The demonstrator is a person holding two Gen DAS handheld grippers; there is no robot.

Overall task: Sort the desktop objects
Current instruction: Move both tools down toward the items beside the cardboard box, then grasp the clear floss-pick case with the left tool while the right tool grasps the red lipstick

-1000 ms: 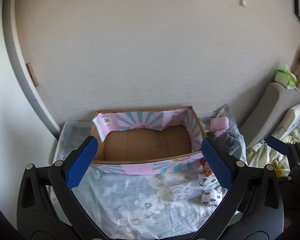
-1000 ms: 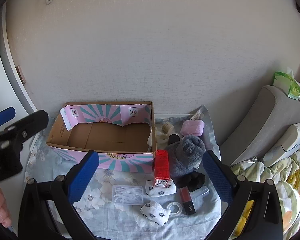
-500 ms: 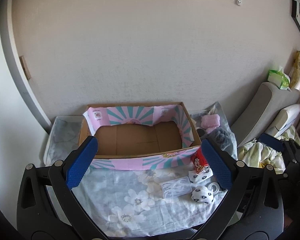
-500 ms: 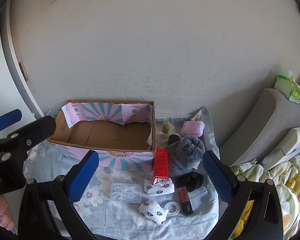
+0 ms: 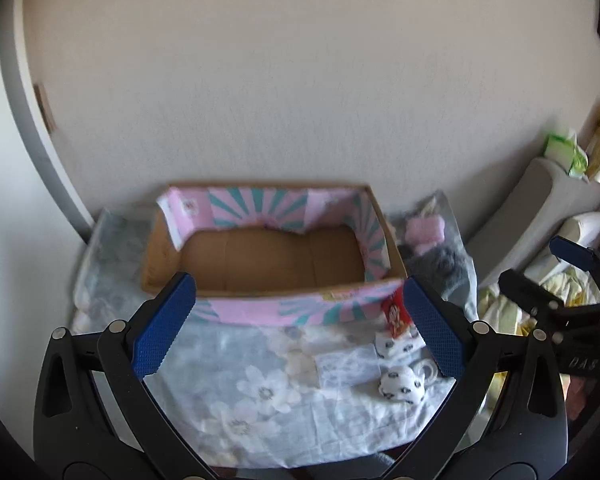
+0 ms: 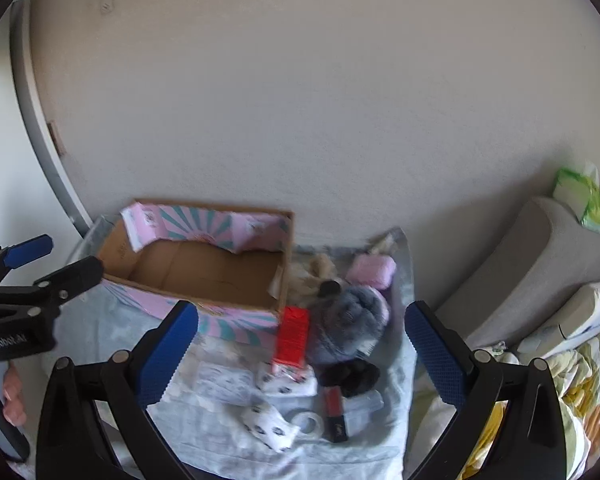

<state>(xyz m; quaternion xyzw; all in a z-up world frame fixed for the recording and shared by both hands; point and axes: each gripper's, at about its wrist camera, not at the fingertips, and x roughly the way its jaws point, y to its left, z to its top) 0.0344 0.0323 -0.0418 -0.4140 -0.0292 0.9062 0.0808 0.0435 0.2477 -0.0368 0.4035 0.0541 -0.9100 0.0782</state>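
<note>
Both tongs wide, empty: left gripper (image 5: 300, 330), right gripper (image 6: 302, 344). Red box (image 6: 293, 336) by cardboard box (image 6: 204, 268) front-right corner: light, stiff; pinch long sides.

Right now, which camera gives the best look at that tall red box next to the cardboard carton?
The right wrist view: the red box shows nearly whole, beside the cardboard carton. In the left wrist view, only a sliver of it peeks out beside the left gripper's right fingertip.

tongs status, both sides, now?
Left tongs: open, holding nothing, above the floral cloth.
Right tongs: open, holding nothing, above the clutter beside the cardboard box.
</note>
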